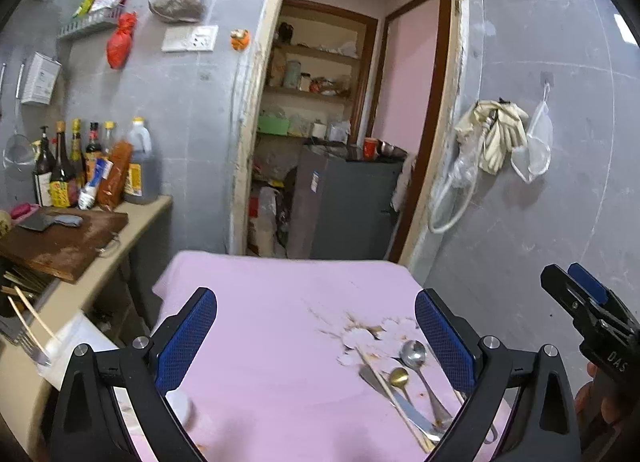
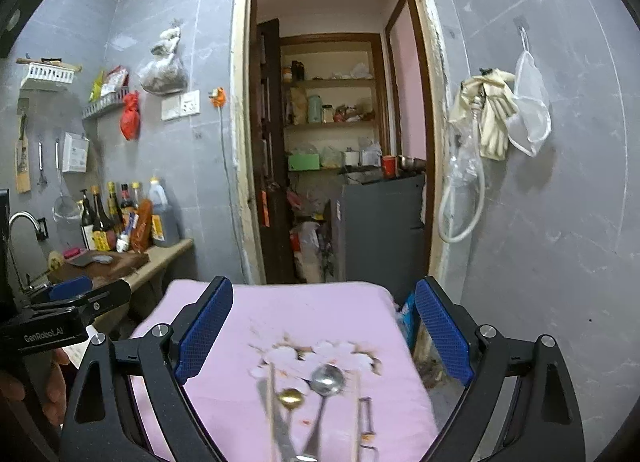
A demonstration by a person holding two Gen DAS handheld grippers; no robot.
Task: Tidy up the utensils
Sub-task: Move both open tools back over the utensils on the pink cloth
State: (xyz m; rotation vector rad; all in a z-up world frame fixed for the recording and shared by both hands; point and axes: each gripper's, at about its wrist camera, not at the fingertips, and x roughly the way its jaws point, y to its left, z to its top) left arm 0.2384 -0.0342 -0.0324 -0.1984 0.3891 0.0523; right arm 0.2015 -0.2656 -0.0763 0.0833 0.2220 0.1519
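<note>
A loose pile of utensils lies on the pink cloth-covered table [image 1: 260, 302]: a steel spoon [image 1: 414, 354], a small gold spoon [image 1: 399, 377], a knife [image 1: 400, 402] and chopsticks [image 1: 384, 382]. My left gripper [image 1: 316, 334] is open and empty, above the table with the pile near its right finger. My right gripper [image 2: 324, 330] is open and empty, right over the steel spoon [image 2: 328, 380], gold spoon [image 2: 291, 398], chopsticks [image 2: 272, 402] and knife [image 2: 280, 430]. The right gripper also shows at the right edge of the left wrist view [image 1: 580, 302].
A counter [image 1: 132, 221] at left holds a wooden cutting board [image 1: 60, 242] with a cleaver and several sauce bottles [image 1: 92, 165]. Forks and chopsticks [image 1: 24, 326] stand at the far left. A doorway [image 1: 352, 121] opens behind the table. Gloves and a mesh bag [image 1: 508, 133] hang on the wall.
</note>
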